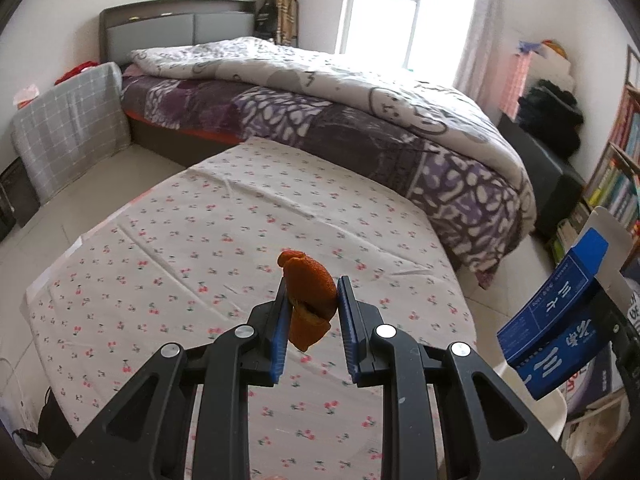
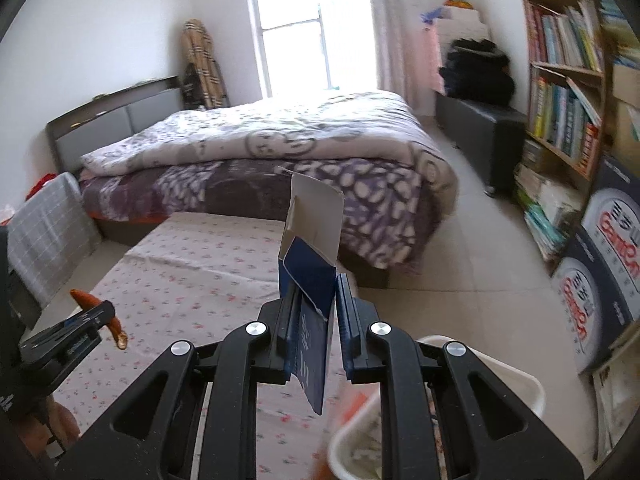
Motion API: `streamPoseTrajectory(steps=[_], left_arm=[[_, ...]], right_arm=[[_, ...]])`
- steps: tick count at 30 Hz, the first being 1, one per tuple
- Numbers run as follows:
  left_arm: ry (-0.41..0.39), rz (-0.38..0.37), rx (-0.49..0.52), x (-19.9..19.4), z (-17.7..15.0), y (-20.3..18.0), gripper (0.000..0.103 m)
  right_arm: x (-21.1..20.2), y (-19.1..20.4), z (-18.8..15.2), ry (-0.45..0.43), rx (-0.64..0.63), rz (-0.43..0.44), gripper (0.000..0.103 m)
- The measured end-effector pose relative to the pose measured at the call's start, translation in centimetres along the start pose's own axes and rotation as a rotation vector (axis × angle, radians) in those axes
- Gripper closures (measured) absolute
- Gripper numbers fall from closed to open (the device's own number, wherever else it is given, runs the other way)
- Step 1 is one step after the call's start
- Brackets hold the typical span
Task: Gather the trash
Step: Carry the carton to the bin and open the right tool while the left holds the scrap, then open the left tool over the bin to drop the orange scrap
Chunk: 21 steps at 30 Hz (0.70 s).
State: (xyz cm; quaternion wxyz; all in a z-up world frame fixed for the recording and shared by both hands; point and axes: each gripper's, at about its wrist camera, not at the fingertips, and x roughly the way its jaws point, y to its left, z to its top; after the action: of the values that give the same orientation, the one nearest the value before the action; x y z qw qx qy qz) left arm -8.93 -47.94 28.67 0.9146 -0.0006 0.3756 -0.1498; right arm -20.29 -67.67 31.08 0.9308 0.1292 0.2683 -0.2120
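Observation:
My left gripper (image 1: 311, 292) is shut on a curled orange peel (image 1: 310, 292) and holds it above the cherry-print tablecloth (image 1: 240, 216). In the right wrist view the left gripper (image 2: 102, 314) shows at the far left with the peel (image 2: 94, 306). My right gripper (image 2: 314, 292) is shut on a flattened blue and white carton (image 2: 310, 276), held above a white bin (image 2: 516, 380). The carton also shows at the right edge of the left wrist view (image 1: 556, 312), over the bin's rim (image 1: 556, 408).
A bed with a purple quilt (image 1: 360, 100) stands beyond the table. A bookshelf (image 2: 568, 80) and stacked boxes (image 2: 600, 264) line the right wall. A grey checked cushion (image 1: 68, 128) leans at the left. Tiled floor (image 2: 472, 248) lies between bed and shelf.

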Motion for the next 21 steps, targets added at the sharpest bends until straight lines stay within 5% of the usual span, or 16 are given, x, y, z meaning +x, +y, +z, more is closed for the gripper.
streamPoseTrajectory(steps=[8, 11, 13, 21], left_arm=[[0.018, -0.075, 0.067, -0.3, -1.3, -5.0, 0.08], [0.022, -0.106, 0.098, -0.5, -1.8, -7.2, 0.08], [0.027, -0.126, 0.121, -0.6, -2.3, -8.6, 0.08], [0.084, -0.217, 0.221, -0.8, -5.1, -14.4, 0.08]], right_arm=[[-0.7, -5.5, 0.0, 0.021, 0.082, -0.079, 0.079], [-1.5, -7.8, -0.2, 0.01, 0.131, -0.119, 0.067], [-2.1, -9.0, -0.3, -0.011, 0.162, -0.142, 0.049], [-3.8, -13.5, -0.1, -0.07, 0.255, -0.23, 0.03]])
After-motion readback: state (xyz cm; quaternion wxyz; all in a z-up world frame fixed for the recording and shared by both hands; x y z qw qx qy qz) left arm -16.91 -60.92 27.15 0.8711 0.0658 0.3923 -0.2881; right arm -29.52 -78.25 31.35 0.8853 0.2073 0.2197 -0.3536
